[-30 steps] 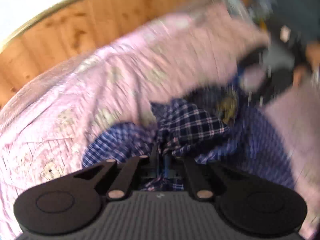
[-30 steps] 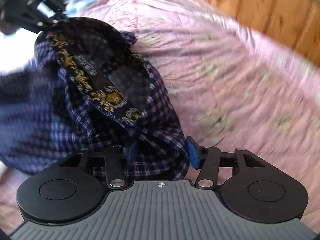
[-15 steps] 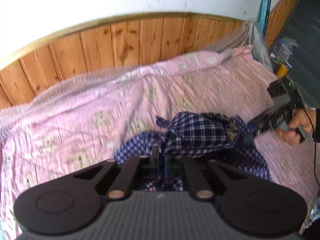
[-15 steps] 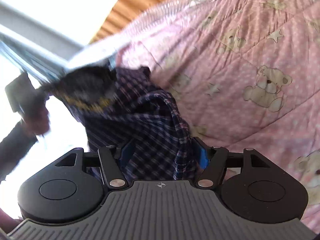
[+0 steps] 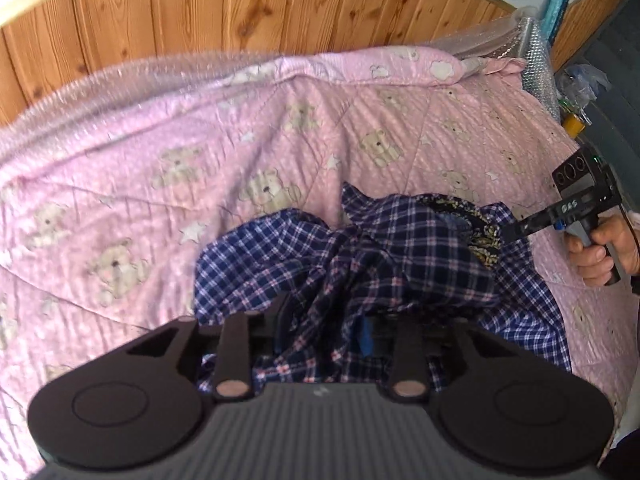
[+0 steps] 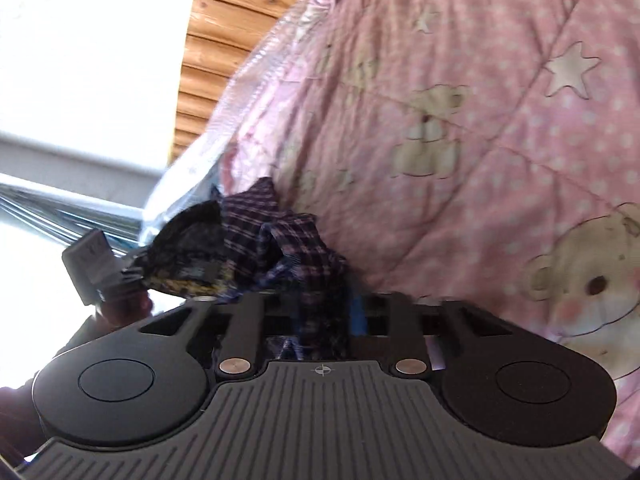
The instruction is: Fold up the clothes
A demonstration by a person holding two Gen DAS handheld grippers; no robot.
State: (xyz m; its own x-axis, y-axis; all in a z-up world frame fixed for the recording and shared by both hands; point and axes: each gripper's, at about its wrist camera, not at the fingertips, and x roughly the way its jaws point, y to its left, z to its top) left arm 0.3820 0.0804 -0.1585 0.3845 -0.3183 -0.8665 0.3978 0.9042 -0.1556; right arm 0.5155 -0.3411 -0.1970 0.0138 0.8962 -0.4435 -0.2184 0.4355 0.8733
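A navy plaid garment (image 5: 404,248) with a dark gold-patterned waistband (image 5: 480,236) lies crumpled on the pink bear-print quilt (image 5: 200,168). My left gripper (image 5: 322,320) sits low over its near edge. Its jaws are opening, parted, with plaid cloth still lying loosely between them. The right gripper (image 5: 506,236), held by a hand (image 5: 600,252), reaches the waistband side. In the right wrist view my right gripper (image 6: 324,312) is closing, its jaws pinching a bunch of the plaid garment (image 6: 296,248). The left gripper (image 6: 134,274) shows beyond the waistband (image 6: 188,264).
Wooden wall panelling (image 5: 260,12) runs behind the bed. Bubble wrap (image 5: 536,64) covers the bed's far and right edges. Clutter and a yellow item (image 5: 574,124) lie on the floor past the right edge. The quilt spreads wide to the left of the garment.
My left jaws have parted around the cloth. My right gripper rolled, dropped toward the quilt, and its wide jaws closed onto the plaid fabric.
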